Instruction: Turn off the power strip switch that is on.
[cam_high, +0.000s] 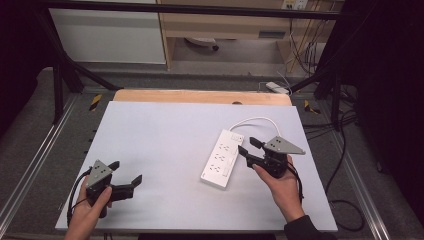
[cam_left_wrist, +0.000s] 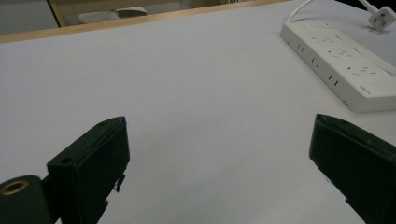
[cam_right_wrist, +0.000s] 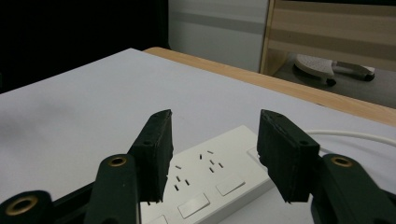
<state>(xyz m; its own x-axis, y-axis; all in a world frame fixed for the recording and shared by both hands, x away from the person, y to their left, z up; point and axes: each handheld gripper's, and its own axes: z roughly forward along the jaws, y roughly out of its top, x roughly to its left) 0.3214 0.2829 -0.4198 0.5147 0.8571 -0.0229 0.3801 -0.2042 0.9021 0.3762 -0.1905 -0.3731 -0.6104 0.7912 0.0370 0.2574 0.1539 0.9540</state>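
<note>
A white power strip (cam_high: 222, 157) lies flat on the white tabletop (cam_high: 160, 130), right of centre, its white cable (cam_high: 255, 120) looping off its far end. My right gripper (cam_high: 248, 145) hovers at the strip's right edge, held in a hand, its jaws apart and nothing pressed between them. In the right gripper view the strip (cam_right_wrist: 210, 182) lies just beyond and below the gripper (cam_right_wrist: 215, 135). My left gripper (cam_high: 127, 171) rests near the front left of the table, wide open and empty. In the left gripper view the strip (cam_left_wrist: 341, 60) is far off to the right of the gripper (cam_left_wrist: 219, 135).
A wooden strip (cam_high: 200, 96) borders the table's far edge. A white plug (cam_left_wrist: 380, 18) lies past the strip's far end. Black cables (cam_high: 345, 200) trail on the floor at the right, and metal rails (cam_high: 40, 150) run along both sides.
</note>
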